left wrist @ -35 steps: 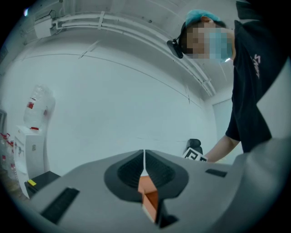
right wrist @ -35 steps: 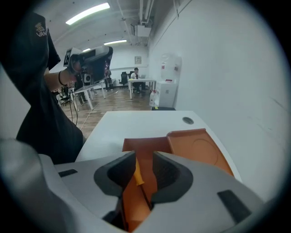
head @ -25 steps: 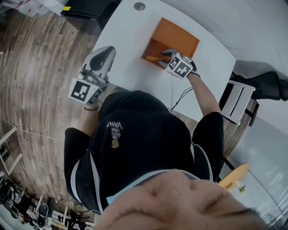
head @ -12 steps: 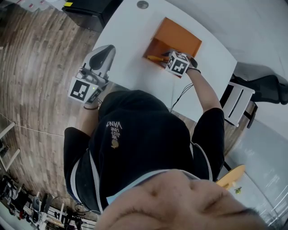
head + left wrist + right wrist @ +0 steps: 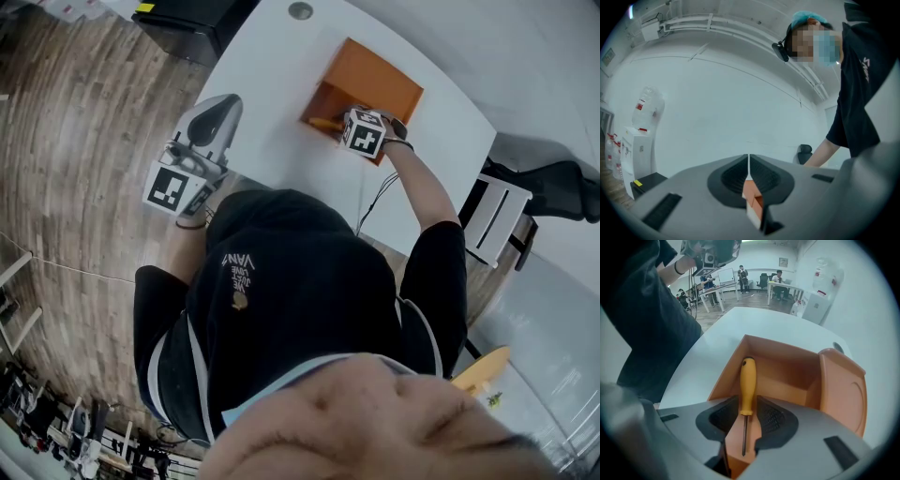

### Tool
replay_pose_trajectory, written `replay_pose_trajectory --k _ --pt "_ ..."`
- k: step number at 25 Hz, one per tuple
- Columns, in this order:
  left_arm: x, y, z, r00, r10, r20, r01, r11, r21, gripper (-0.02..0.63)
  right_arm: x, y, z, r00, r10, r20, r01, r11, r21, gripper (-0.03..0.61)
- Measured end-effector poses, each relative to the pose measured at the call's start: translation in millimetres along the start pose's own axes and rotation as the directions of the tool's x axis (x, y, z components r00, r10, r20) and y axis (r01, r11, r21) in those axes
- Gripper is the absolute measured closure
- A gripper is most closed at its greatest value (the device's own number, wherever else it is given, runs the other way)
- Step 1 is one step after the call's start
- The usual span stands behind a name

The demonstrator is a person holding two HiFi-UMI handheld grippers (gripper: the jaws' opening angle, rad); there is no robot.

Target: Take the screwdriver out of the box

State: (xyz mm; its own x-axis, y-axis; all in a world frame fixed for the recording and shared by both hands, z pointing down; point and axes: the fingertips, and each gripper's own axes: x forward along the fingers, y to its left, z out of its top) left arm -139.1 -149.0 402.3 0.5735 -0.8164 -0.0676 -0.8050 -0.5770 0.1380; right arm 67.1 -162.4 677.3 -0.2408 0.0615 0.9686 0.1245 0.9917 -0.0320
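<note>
- A black cabinet (image 5: 187, 28) stood on the floor just beyond the surface's far left corner, and a black chair (image 5: 553, 183) sat off its right side.
- A thin cable (image 5: 380, 202) ran across the surface near the person's right arm (image 5: 427, 202).
- A water dispenser (image 5: 819, 303) stood past the far end of the surface, and people (image 5: 740, 273) sat at desks deeper in the room.
- The box's near wall rose between the right gripper (image 5: 743, 417) and the screwdriver's tip, and the fingers reached in over that wall.
- The left gripper (image 5: 748, 164) was held off the surface's left edge, over the floor, well apart from the box. Its fingers were pressed together with nothing between them.
- The surface (image 5: 262, 94) was white and plain, with a small round grommet (image 5: 300, 11) near its far edge.
- The floor (image 5: 84, 141) was wood plank, and the walls were pale.
- The box (image 5: 375, 80) was orange and open-topped, near the middle of the surface. Its lid (image 5: 843, 390) stood up at the right side in the right gripper view.
- The screwdriver (image 5: 746, 385) lay inside the box along its left wall. It had a yellow handle pointing away from the gripper and a thin dark shaft pointing towards it.
- The right gripper's fingers stood narrowly apart, one on each side of the handle's lower end and the shaft. Whether they pressed on it cannot be told.
</note>
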Motion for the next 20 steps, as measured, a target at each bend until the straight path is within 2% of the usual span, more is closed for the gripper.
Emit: replay_pose_trajectory --k 4,13,17,20 --pt "2.8 -1.5 -0.5 0.999 0.011 -0.033 -0.011 1.0 -0.004 0.592 4.0 1.2 -1.3 1.0 0.013 -0.021 -0.013 1.0 -0.003 0.453" --pt "4.0 -1.6 -2.3 1.0 -0.012 -0.005 0.012 1.0 -0.002 0.592 6.7 -2.6 0.3 1.0 -0.01 -0.019 0.01 1.0 0.019 0.48" --pt "4.0 -2.4 -5.7 0.999 -0.006 -0.04 0.006 1.0 0.001 0.592 7.2 -2.3 0.5 0.999 -0.026 -0.023 0.027 1.0 0.017 0.492" --pt "4.8 -1.0 -3.8 1.0 -0.007 -0.026 0.007 1.0 -0.01 0.592 6.6 -2.9 0.9 0.999 -0.035 -0.024 0.036 0.999 0.019 0.494"
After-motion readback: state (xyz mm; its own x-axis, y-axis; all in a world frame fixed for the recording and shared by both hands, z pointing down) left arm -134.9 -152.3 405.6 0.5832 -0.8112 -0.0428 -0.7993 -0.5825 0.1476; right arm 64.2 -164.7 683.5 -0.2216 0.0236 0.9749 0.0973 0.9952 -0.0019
